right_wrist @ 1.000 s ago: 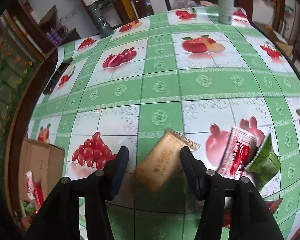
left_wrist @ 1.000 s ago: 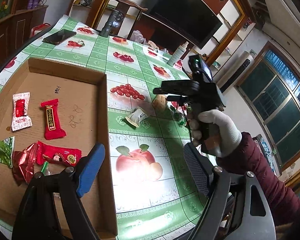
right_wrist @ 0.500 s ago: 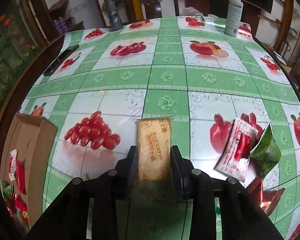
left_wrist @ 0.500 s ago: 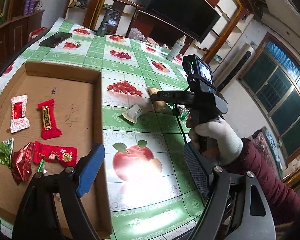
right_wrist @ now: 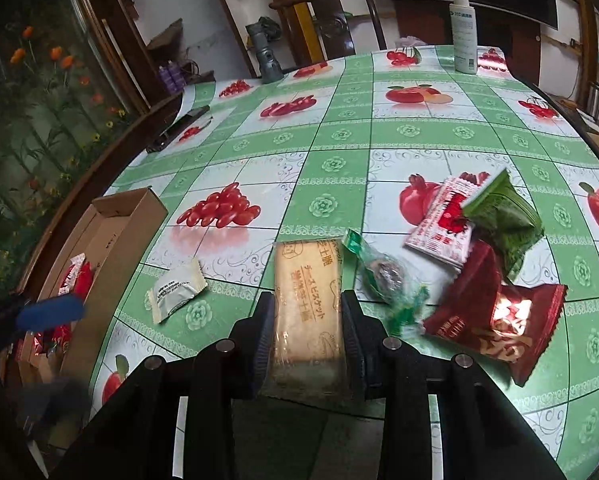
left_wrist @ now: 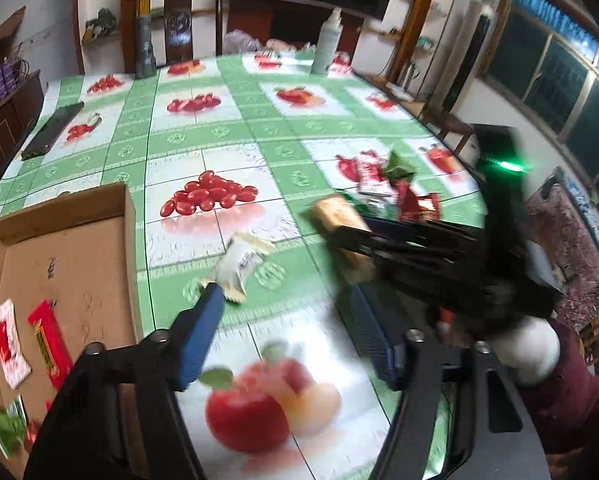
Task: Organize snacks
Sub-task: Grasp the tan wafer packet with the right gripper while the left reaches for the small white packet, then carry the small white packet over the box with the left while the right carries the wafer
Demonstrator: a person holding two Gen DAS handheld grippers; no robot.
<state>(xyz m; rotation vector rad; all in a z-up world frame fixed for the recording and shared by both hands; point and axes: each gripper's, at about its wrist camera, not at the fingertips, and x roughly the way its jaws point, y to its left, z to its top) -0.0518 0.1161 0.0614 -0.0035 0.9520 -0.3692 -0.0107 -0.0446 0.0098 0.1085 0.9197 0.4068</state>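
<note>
My right gripper point(right_wrist: 308, 322) is shut on a tan biscuit packet point(right_wrist: 305, 292) and holds it above the table; it also shows in the left wrist view point(left_wrist: 341, 222). My left gripper point(left_wrist: 287, 328) is open, its blue finger point(left_wrist: 197, 334) close to a small white snack packet point(left_wrist: 241, 262), which also shows in the right wrist view point(right_wrist: 175, 290). A cardboard box point(left_wrist: 65, 248) at the left holds several red and white snacks point(left_wrist: 45, 342). A pile of red, white and green snack packets point(right_wrist: 475, 248) lies right of the biscuit.
The table wears a green and white fruit-print cloth point(right_wrist: 339, 136). A black phone point(left_wrist: 51, 130) lies at the far left edge. A white spray bottle point(right_wrist: 464, 36) and a grey flashlight point(right_wrist: 265, 56) stand at the back. A wooden chair point(right_wrist: 331, 16) is behind the table.
My right gripper closed on the biscuit packet and has lifted it back from the table. My left gripper swung right from the box toward the white packet.
</note>
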